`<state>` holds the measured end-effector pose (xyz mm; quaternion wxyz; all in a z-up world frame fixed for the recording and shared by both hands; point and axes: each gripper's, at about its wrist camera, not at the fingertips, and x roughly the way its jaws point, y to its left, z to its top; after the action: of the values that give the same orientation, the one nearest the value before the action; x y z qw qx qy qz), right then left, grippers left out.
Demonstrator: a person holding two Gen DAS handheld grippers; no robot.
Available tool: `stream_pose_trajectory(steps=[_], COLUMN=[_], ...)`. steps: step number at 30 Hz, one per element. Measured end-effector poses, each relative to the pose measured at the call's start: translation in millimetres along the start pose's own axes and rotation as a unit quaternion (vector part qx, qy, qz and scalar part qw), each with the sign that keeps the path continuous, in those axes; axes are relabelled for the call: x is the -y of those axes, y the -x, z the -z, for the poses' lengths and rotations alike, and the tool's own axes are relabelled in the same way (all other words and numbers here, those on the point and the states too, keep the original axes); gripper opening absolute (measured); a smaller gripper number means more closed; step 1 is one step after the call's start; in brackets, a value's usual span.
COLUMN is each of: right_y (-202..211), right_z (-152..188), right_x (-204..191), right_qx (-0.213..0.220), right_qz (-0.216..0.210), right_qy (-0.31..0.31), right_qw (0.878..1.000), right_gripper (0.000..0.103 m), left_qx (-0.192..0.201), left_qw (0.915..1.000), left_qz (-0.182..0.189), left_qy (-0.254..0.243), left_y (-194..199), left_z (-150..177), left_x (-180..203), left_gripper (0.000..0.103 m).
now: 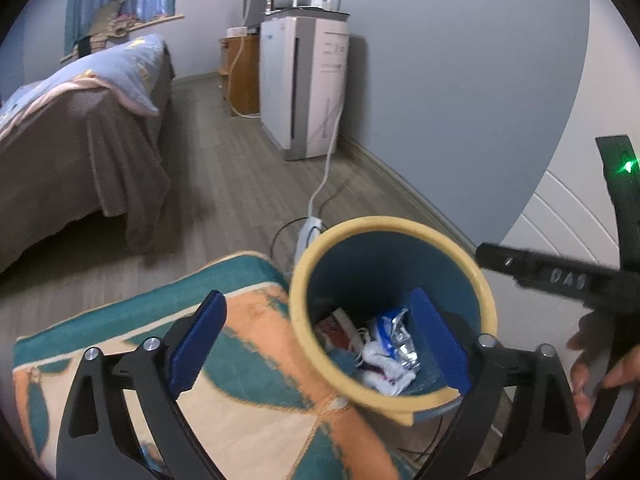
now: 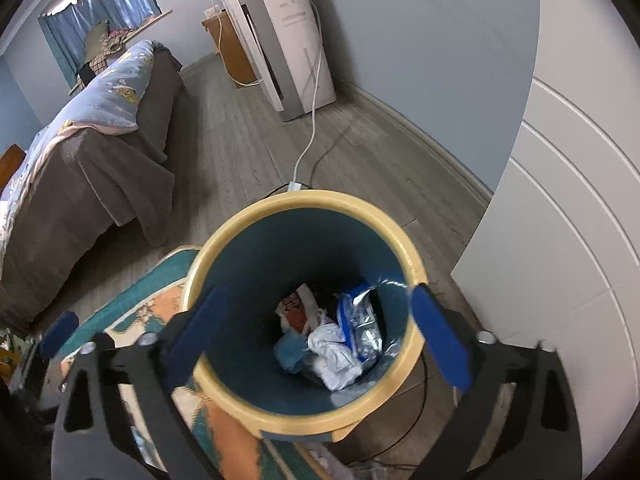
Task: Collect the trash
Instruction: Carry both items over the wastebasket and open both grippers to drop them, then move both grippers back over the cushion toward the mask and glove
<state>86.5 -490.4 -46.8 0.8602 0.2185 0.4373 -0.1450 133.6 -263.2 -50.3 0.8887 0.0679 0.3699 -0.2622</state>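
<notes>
A blue waste bin with a cream rim (image 1: 304,276) (image 2: 224,236) stands on the floor beside a rug. Inside lie a blue-and-silver foil wrapper (image 1: 394,336) (image 2: 360,316), crumpled white tissue (image 1: 380,372) (image 2: 336,356) and a red-and-white packet (image 1: 338,330) (image 2: 296,308). My left gripper (image 1: 320,340) is open and empty above the bin's left rim. My right gripper (image 2: 316,336) is open and empty, straddling the bin's mouth from above. The right gripper's black body (image 1: 560,276) shows at the right of the left wrist view.
A teal-and-orange rug (image 1: 248,360) (image 2: 152,312) lies left of the bin. A bed with a brown cover (image 1: 80,152) (image 2: 88,184) is at left. A white appliance (image 1: 308,88) (image 2: 288,36) with a cable and a floor power strip (image 1: 310,232) stands behind. A white door (image 2: 560,240) is at right.
</notes>
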Motion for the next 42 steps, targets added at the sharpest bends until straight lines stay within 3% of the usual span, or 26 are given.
stream_pose_trajectory(steps=[7, 18, 27, 34, 42], right_y=[16, 41, 53, 42, 32], right_z=[2, 28, 62, 89, 125], right_x=[-27, -96, -161, -196, -228], right_qx=[0.0, -0.003, -0.008, -0.039, -0.079], right_qz=[-0.016, -0.027, -0.036, -0.038, -0.06], right_qy=[0.003, 0.076, 0.156, 0.175, 0.171], right_qw=[1.0, 0.997, 0.987, 0.983, 0.98], right_gripper=[0.097, 0.097, 0.097, 0.097, 0.097], left_qx=[-0.005, 0.003, -0.002, -0.014, -0.052], left_qw=[0.9992, 0.9943, 0.9841, 0.9755, 0.9701], left_qz=[-0.039, -0.093, -0.161, -0.179, -0.205], left_qy=[0.009, 0.052, 0.075, 0.128, 0.119], left_y=[29, 101, 159, 183, 175], left_z=[14, 45, 93, 127, 154], left_x=[-29, -91, -149, -183, -201], left_gripper=[0.096, 0.096, 0.097, 0.097, 0.097])
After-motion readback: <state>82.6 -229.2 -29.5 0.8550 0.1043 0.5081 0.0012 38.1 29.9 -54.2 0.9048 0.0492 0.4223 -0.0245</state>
